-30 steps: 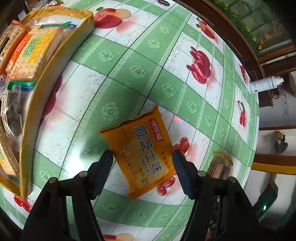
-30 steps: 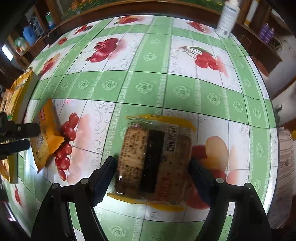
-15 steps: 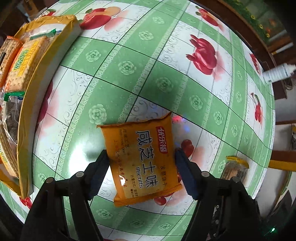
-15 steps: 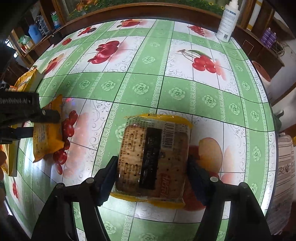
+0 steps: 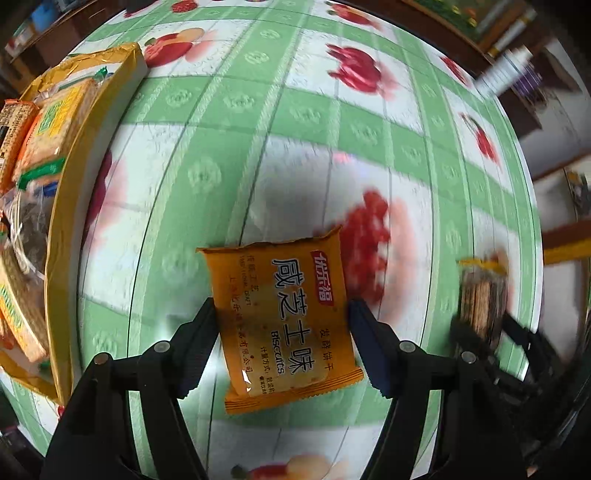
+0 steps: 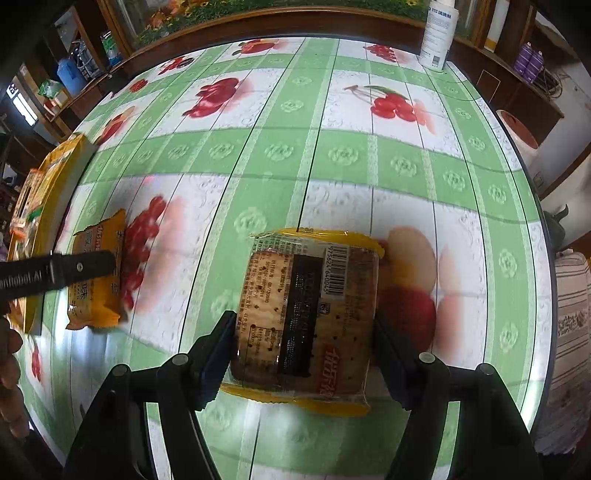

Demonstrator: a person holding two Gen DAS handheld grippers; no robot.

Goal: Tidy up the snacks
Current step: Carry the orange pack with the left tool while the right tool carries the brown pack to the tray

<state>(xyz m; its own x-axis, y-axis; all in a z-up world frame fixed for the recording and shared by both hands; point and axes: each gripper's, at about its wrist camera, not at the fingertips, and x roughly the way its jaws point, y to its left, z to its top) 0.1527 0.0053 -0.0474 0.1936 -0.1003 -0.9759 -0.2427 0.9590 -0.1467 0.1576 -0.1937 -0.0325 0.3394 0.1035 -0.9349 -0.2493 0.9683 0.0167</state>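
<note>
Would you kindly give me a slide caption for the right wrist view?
Right gripper clamps a clear biscuit pack above the fruit-print tablecloth.

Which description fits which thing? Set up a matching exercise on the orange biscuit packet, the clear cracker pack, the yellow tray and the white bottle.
Things:
1. orange biscuit packet
2. clear cracker pack
3. yellow tray
4. white bottle

Descriptions:
A. stands at the table's far edge
B. between the right hand-held gripper fingers, barcode up
C. holds several snack packs
D. between the left hand-held gripper fingers, lettering up

Pairs: 1-D, 2-B, 3-C, 4-A
</note>
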